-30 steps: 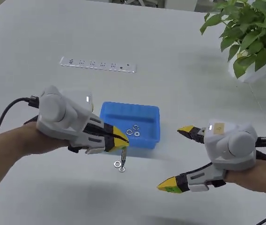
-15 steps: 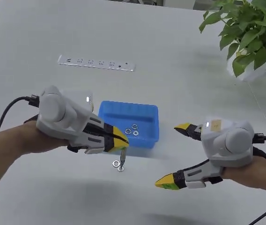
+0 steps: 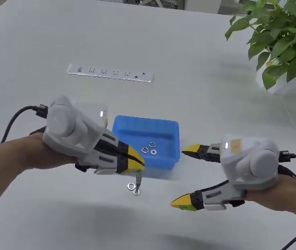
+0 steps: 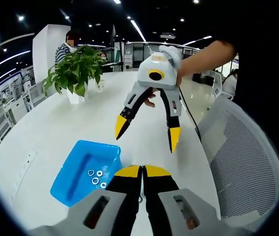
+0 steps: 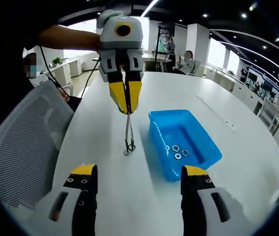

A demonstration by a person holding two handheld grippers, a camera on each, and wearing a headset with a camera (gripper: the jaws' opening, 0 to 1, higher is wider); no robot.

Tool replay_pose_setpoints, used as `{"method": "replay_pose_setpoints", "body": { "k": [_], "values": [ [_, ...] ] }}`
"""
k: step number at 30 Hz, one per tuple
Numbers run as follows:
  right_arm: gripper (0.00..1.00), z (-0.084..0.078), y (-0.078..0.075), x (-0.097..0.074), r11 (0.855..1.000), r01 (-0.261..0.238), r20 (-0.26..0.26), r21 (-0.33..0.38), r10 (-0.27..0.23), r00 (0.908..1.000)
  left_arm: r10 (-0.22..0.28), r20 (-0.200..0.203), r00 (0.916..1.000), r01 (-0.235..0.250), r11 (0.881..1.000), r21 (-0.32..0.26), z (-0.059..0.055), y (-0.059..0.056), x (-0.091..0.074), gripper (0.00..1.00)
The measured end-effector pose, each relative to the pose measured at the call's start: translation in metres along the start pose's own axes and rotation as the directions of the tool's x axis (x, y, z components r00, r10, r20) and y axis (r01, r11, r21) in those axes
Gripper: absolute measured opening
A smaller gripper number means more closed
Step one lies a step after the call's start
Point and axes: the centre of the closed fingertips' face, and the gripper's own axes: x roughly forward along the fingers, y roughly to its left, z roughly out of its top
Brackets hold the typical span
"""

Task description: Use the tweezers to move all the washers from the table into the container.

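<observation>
Metal tweezers (image 3: 138, 179), top hidden in the left gripper's (image 3: 136, 162) pinch, reach ring washers (image 3: 133, 187) beside blue plastic container (image 3: 158, 124); right gripper (image 3: 180, 177) spread.

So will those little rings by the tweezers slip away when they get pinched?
Probably a bit. The washers look thin, shiny and flat on the smooth table, so the tweezers may skid them sideways. They seem tiny, so likely very light. Being round, one dropped on edge might roll.

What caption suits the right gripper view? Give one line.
Left gripper holds tweezers, tips down at washers on the table, beside a container holding three more.
</observation>
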Motion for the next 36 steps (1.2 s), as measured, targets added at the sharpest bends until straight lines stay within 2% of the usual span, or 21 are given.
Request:
{"method": "replay_pose_setpoints", "body": {
  "k": [9,20,27,36],
  "values": [
    [0.54,0.008,0.01,0.017,0.996,-0.076,-0.008,-0.038,0.076,0.9971,-0.023,-0.016,0.9996,0.023,1.0,0.017,-0.001,0.0,-0.001,0.05],
    [0.36,0.013,0.013,0.033,0.987,-0.126,-0.026,-0.1,0.124,0.992,-0.04,-0.023,0.9989,0.04,0.999,0.025,0.0,-0.003,-0.001,0.05],
    [0.3,0.018,0.017,0.046,0.977,-0.163,-0.038,-0.137,0.159,0.9865,-0.055,-0.033,0.998,0.056,0.998,0.036,0.0,-0.004,-0.001,0.05],
    [0.23,0.019,0.018,0.061,0.97,-0.185,-0.057,-0.161,0.178,0.9825,-0.079,-0.045,0.9958,0.082,0.996,0.046,0.0,-0.005,-0.001,0.05]
  ]
}}
